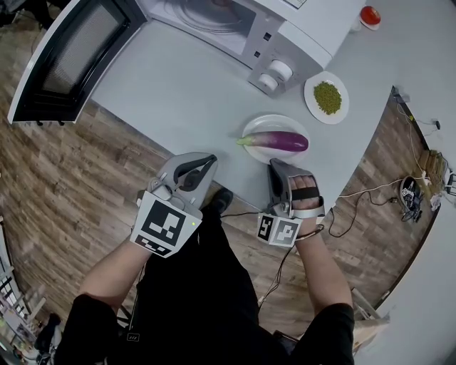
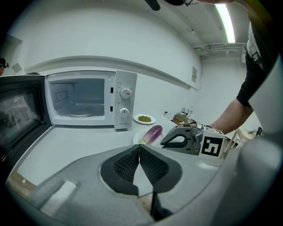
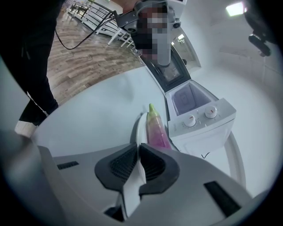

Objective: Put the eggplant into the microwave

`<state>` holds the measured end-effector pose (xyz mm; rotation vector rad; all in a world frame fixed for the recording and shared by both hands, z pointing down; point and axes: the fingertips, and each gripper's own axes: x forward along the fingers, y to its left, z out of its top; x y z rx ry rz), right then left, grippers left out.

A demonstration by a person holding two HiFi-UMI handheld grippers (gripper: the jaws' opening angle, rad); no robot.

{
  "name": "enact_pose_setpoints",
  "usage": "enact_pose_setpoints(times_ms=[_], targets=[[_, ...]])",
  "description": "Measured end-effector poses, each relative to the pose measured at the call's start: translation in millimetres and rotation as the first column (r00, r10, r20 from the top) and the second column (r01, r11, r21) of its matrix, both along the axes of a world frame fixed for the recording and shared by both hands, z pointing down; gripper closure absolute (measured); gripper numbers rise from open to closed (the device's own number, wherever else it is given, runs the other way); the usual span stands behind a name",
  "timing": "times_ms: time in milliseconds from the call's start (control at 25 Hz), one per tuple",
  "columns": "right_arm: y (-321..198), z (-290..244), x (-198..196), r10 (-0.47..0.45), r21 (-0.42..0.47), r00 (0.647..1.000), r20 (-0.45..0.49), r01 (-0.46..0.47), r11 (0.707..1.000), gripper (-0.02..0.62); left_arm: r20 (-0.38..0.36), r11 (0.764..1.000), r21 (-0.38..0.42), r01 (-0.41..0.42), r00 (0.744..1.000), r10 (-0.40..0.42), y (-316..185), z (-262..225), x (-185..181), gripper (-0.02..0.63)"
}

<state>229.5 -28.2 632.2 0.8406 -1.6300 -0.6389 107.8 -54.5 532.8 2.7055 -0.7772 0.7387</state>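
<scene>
A purple eggplant (image 1: 278, 141) with a green stem lies on a white plate (image 1: 274, 119) near the table's front edge. My right gripper (image 1: 278, 165) is at the plate's near rim, and in the right gripper view its jaws are shut on that rim (image 3: 137, 127), with the eggplant (image 3: 155, 128) just beyond the tips. To the left my left gripper (image 1: 205, 161) hovers shut with nothing in it, over bare table. The microwave (image 1: 214, 21) stands at the back with its door (image 1: 71, 57) swung wide open and its cavity (image 2: 77, 97) empty.
A small plate of green beans (image 1: 327, 98) sits right of the microwave, with a red-capped item (image 1: 370, 16) further back. The grey table (image 1: 171, 93) ends in a curved edge near me. Cables (image 1: 370, 196) lie on the wooden floor at the right.
</scene>
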Motion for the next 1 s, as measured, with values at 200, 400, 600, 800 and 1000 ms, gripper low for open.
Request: enact_pose_setpoints(times_ms=[200,400,600,800,1000], targets=[[-2,-7,0,-0.004,0.050,1.000,-0.015,0.005,0.999,0.568,0.004,1.000,0.003,-0.001,1.000,0.001,1,0,0,0.598],[-2,-11,1,-0.003,0.110,0.999,-0.052,0.008,0.994,0.574,0.006,1.000,0.004,-0.004,1.000,0.004,4,1,1,0.598],[-1,-12,1,-0.001,0.139,0.999,-0.054,0.008,0.990,0.574,0.013,1.000,0.006,-0.001,1.000,0.001,5,2,-1,0.598],[1,-13,4,0.000,0.168,0.998,-0.057,0.009,0.986,0.574,0.023,1.000,0.011,-0.002,1.000,0.001,7,4,-1,0.598],[1,-13,8,0.011,0.190,0.999,-0.053,-0.001,0.982,0.575,0.032,1.000,0.008,-0.001,0.999,0.001,9,9,-1,0.598]])
